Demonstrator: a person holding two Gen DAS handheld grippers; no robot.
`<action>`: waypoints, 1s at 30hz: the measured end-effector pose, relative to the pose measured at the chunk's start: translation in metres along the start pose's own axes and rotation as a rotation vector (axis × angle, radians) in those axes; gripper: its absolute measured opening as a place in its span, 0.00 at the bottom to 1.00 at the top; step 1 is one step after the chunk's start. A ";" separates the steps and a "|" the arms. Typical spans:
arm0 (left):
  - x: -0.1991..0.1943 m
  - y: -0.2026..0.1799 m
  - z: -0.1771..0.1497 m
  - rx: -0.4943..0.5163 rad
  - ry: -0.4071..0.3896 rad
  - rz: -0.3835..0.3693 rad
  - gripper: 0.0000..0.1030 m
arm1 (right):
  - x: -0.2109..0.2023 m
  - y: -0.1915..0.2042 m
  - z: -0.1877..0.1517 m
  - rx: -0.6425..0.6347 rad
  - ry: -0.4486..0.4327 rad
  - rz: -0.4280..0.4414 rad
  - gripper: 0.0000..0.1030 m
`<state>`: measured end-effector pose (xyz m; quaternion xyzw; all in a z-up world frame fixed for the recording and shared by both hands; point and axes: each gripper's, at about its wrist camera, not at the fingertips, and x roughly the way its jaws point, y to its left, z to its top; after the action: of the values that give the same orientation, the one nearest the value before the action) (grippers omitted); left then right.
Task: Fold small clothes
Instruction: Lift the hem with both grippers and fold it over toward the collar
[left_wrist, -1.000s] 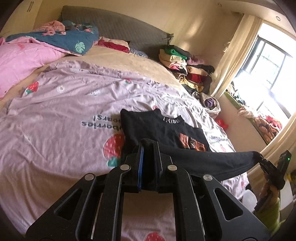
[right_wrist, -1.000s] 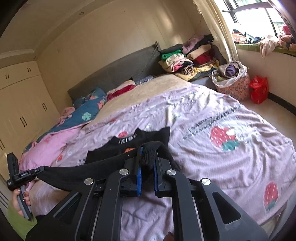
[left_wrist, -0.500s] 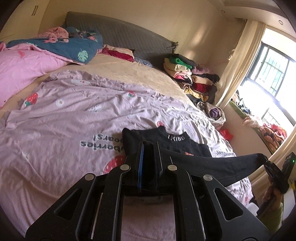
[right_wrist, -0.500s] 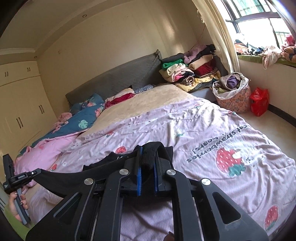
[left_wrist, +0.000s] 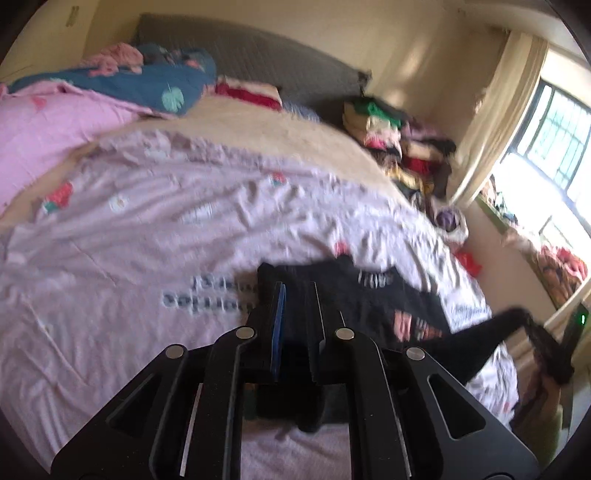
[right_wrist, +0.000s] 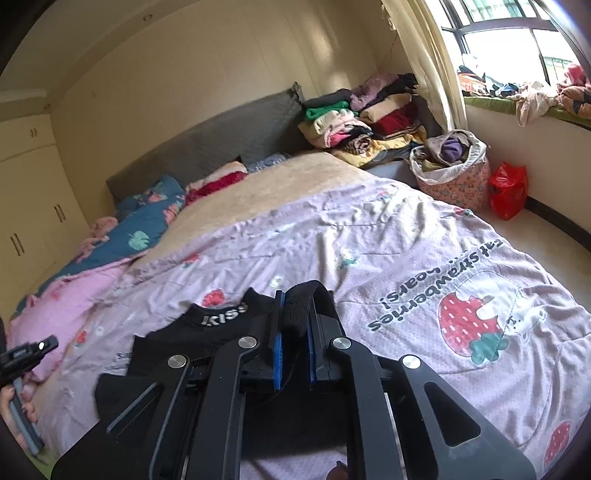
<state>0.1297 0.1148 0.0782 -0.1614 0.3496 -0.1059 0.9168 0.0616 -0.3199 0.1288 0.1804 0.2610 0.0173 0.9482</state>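
A small black shirt with a white-lettered collar lies on the lilac strawberry bed cover. Its lower edge is lifted and stretched between my two grippers. My left gripper hovers over the shirt's left side; its jaws are opening slightly, and black fabric still fills the narrow gap between them. My right gripper is shut on a ribbed black fold of the hem. Each view shows the other gripper at its edge: the right one, and the left one with a hand below it.
Folded clothes are stacked at the head of the bed on the right. A full laundry basket and a red bag stand on the floor. A pink quilt and a blue blanket lie on the left.
Both grippers have moved forward over the bed with the hem, towards the collar. The stretched black edge now hangs lower and closer to the shirt's body.
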 end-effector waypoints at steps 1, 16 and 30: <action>0.008 0.000 -0.008 -0.002 0.045 -0.023 0.19 | 0.005 -0.002 -0.001 0.005 0.009 -0.009 0.09; 0.076 -0.016 -0.067 0.061 0.329 -0.090 0.02 | 0.024 -0.017 -0.024 0.070 0.043 -0.030 0.09; 0.045 0.001 0.020 -0.069 0.078 -0.154 0.02 | 0.037 -0.009 0.008 0.086 -0.011 0.019 0.09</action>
<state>0.1769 0.1067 0.0645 -0.2148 0.3752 -0.1702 0.8855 0.0967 -0.3262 0.1142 0.2237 0.2548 0.0140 0.9407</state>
